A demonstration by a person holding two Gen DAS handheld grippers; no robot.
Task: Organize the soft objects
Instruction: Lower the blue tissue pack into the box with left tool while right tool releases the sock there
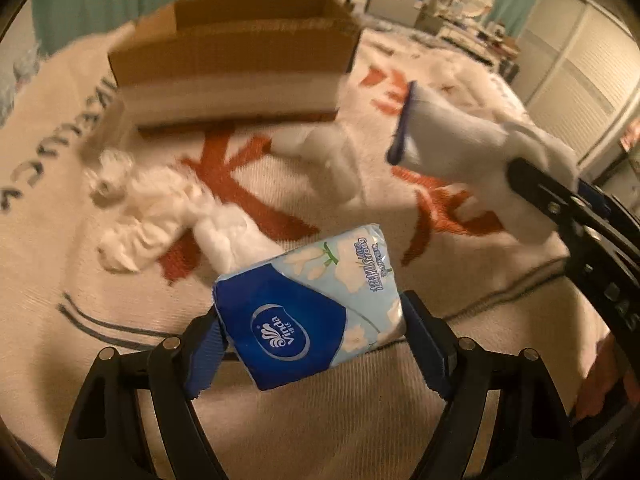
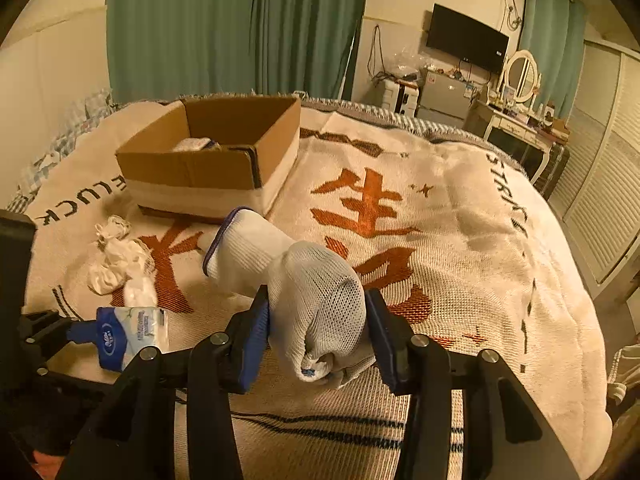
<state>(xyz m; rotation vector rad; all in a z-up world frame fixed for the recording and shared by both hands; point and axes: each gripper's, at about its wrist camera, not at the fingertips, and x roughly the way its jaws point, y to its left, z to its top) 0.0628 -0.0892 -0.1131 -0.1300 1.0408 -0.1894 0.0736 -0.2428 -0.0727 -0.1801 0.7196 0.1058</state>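
My left gripper [image 1: 310, 330] is shut on a blue Vinda tissue pack [image 1: 308, 308] and holds it above the bed; the pack also shows in the right wrist view [image 2: 128, 334]. My right gripper [image 2: 318, 320] is shut on a white knit glove [image 2: 308, 292] with a blue cuff, also seen in the left wrist view [image 1: 452, 140]. An open cardboard box [image 2: 212, 156] stands on the bed at the back left, with something white inside. White crumpled cloth [image 2: 114, 260] lies on the blanket in front of the box. Another white soft item [image 1: 324, 156] lies nearby.
The bed is covered by a cream blanket [image 2: 460, 240] with orange characters. Green curtains [image 2: 232, 28] hang behind. A TV [image 2: 466, 38], a dresser with a mirror [image 2: 518, 76] and a white wardrobe [image 2: 604, 168] stand beyond the bed at the right.
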